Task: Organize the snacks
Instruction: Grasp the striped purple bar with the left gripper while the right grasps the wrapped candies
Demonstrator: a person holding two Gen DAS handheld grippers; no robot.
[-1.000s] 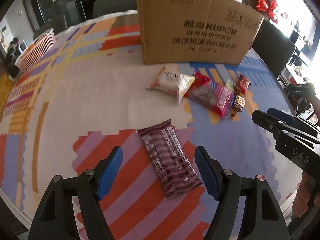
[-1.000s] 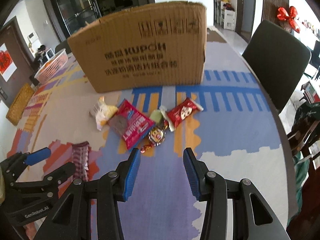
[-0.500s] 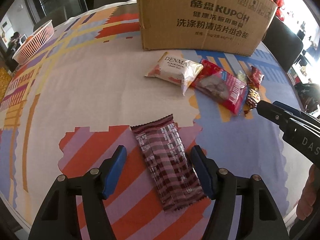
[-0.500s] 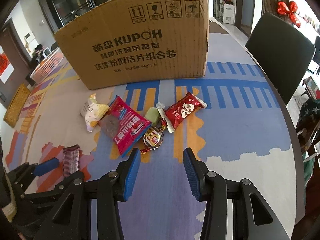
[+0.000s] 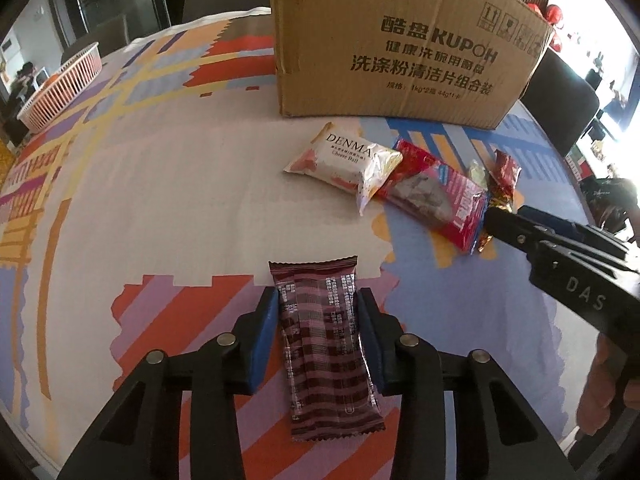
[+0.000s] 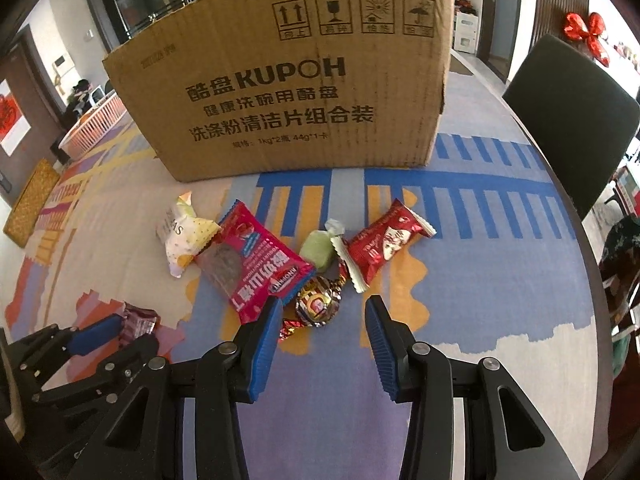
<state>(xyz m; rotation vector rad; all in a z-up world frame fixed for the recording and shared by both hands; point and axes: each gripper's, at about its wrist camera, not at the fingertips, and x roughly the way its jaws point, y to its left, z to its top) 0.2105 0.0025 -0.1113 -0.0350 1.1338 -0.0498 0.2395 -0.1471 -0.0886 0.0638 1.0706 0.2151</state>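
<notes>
A maroon striped wafer packet [image 5: 324, 344] lies on the patterned tablecloth [image 5: 160, 200]. My left gripper [image 5: 318, 300] straddles its far half, jaws closing, and both blue pads touch the packet's long edges. A white Denmark cheese-ball pack [image 5: 344, 160], a red biscuit pack [image 6: 256, 264], a green candy [image 6: 318, 250], a red wafer pack [image 6: 382, 246] and a gold round candy [image 6: 318, 306] lie before the cardboard box [image 6: 288, 92]. My right gripper [image 6: 323, 308] hangs over the gold candy, jaws easing inward, pads apart from it.
The tall KUPOH box stands upright behind the snacks. A pink slatted basket [image 5: 60, 88] sits at the table's far left edge. A dark chair [image 6: 572, 120] stands beyond the right edge. The right gripper's body [image 5: 568, 264] reaches in from the right in the left wrist view.
The left jaws have narrowed from wide apart to touching the striped packet's sides. The right gripper has come forward and lower toward the gold candy.
</notes>
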